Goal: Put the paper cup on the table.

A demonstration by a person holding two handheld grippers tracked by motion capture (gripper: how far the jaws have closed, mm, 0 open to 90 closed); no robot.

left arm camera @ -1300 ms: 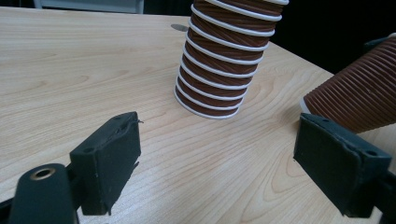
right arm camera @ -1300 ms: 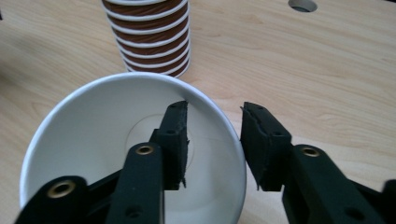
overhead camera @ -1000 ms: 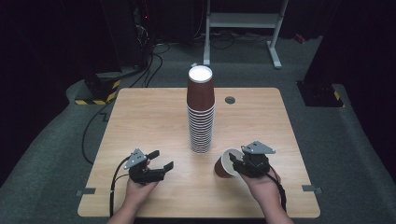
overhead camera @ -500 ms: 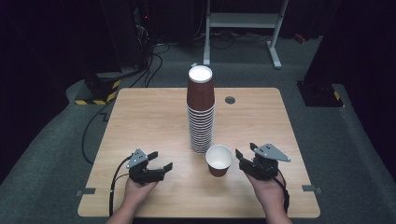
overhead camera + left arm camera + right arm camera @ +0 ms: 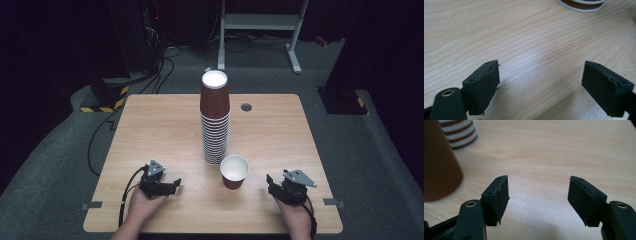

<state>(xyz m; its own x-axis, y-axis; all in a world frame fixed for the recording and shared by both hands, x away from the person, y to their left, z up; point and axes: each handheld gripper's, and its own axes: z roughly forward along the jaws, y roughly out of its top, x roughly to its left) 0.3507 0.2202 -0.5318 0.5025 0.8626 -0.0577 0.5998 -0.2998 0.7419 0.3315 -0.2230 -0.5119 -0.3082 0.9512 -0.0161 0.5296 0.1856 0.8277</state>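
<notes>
One single cup (image 5: pixel 234 171) stands upright on the table (image 5: pixel 280 130), with its open mouth up, just beside the foot of the tall stack of cups (image 5: pixel 215 120), on the near right side of it. So the first cup is, as I judge, already taken off and set down, and the rest of the work is still waiting: the stack has many cups left.

The right gripper (image 5: pixel 272 183) rests low at the near right of the table, a little apart from the single cup. Its jaws have just been opening and now stand wide, with only bare wood between them; in the right gripper view the brown cup wall (image 5: pixel 439 167) is off to the side. The left gripper (image 5: pixel 172 184) lies at the near left, jaws apart and empty.

Count: one loose cup, one stack, two grippers. In the stack I count roughly fifteen white rims, but they are too fine to be exact.
</notes>
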